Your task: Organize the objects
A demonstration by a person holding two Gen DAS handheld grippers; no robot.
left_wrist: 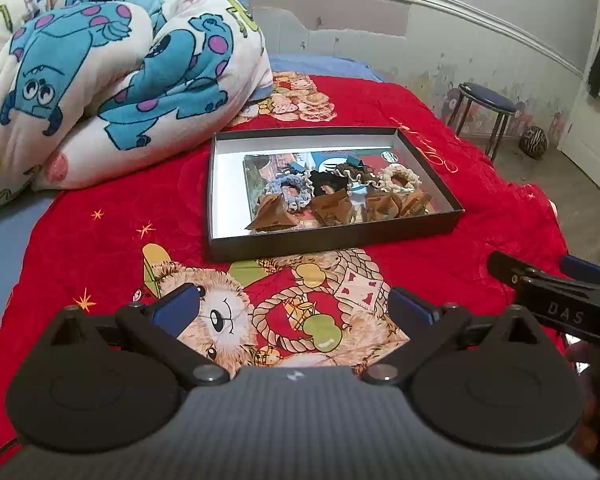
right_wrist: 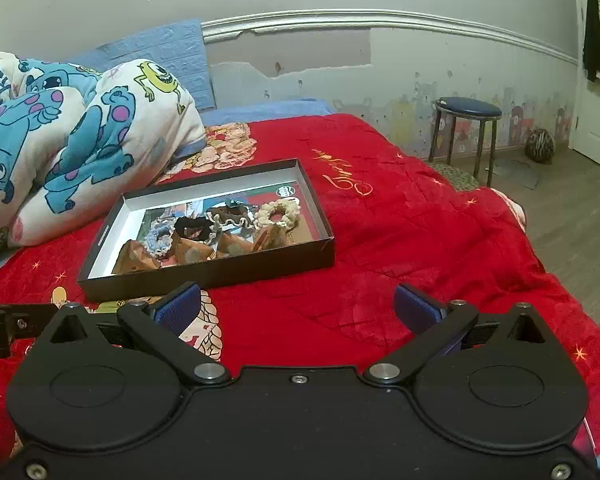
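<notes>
Left wrist view: shallow black box (left_wrist: pixel 332 236), white inside, sits mid-frame on the red blanket (left_wrist: pixel 440 128), long axis left-right, holding blue (left_wrist: pixel 288 188), black (left_wrist: pixel 324 182), brown (left_wrist: pixel 354 174) and cream scrunchies (left_wrist: pixel 400 178) plus brown paper packets (left_wrist: pixel 274 216); left gripper (left_wrist: pixel 294 308) jaws wide apart, empty. Right wrist view: same box left of centre, long axis running lower left to upper right; right gripper (right_wrist: pixel 298 304) spread wide, empty.
</notes>
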